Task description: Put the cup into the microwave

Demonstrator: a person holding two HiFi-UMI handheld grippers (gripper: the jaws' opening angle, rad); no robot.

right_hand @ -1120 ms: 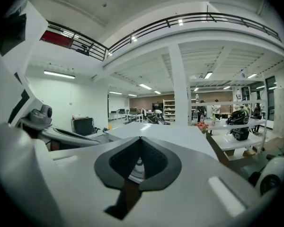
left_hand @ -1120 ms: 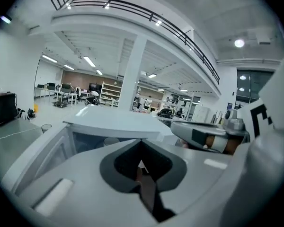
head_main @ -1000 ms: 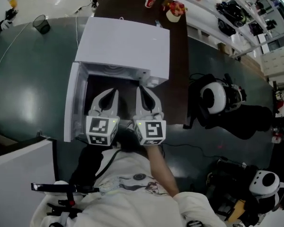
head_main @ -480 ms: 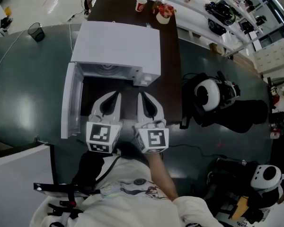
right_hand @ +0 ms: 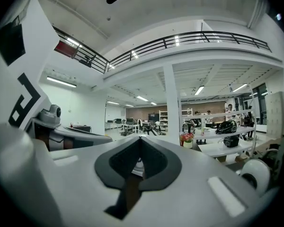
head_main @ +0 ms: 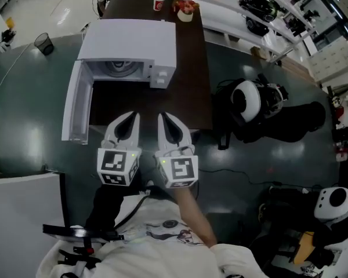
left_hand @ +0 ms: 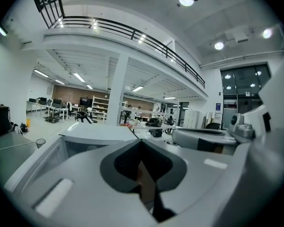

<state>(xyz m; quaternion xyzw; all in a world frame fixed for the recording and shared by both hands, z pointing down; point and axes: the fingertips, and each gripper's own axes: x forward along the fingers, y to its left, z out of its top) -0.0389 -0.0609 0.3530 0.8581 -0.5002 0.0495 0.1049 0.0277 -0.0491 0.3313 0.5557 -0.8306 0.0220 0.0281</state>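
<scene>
1. Two grippers sit just beside each other at 6 o'clock of the dark table (head_main: 191,91) in the head view, both pointing toward 12 o'clock; your left gripper (head_main: 132,115) and your right gripper (head_main: 162,116) have their tips over the table's near edge.
2. Your left gripper's jaws are together, tips meeting; its own view shows nothing between them.
3. Your right gripper's jaws are likewise pressed together and hold nothing; its own view looks over the meeting tips into the hall.
4. At 11 o'clock from your grippers the white microwave (head_main: 130,42) stands on the table, well apart from both; its door (head_main: 75,103) hangs wide open toward 9 o'clock.
5. Just inside the open cavity a round grey shape (head_main: 120,68) shows; you cannot tell from these views whether it is a cup or part of the oven.
6. At 12 o'clock, on the table's far end, a red-and-white cup (head_main: 158,3) stands upright; a flower pot (head_main: 185,11) sits just beside it at its 3 o'clock.
7. Off the table at 3 o'clock a black-and-white helmet-like device (head_main: 246,100) lies on the dark floor (head_main: 29,109); a bin (head_main: 44,42) stands at 10 o'clock.
</scene>
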